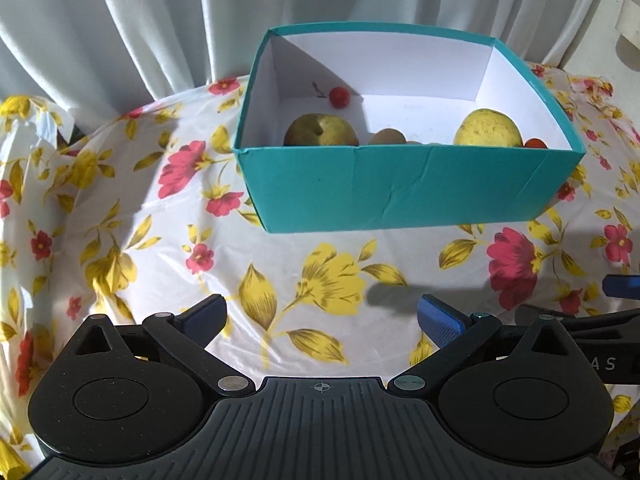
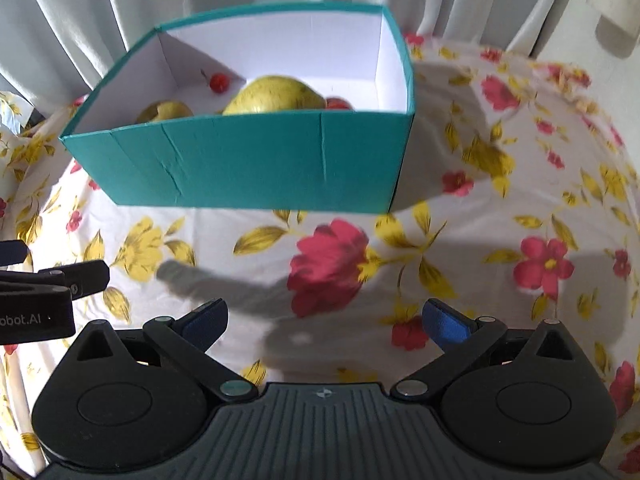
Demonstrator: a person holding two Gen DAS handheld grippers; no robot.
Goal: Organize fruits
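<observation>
**Fruit sits in the teal box, both grippers empty**

Left wrist view: the left gripper hovers over the floral tablecloth, jaws spread wide, holding nothing. The teal box stands toward the table's far edge, holding 2 yellow-green fruits, a brown one and a cherry.

Right wrist view: the right gripper is released too, with the box ahead-left.
</observation>
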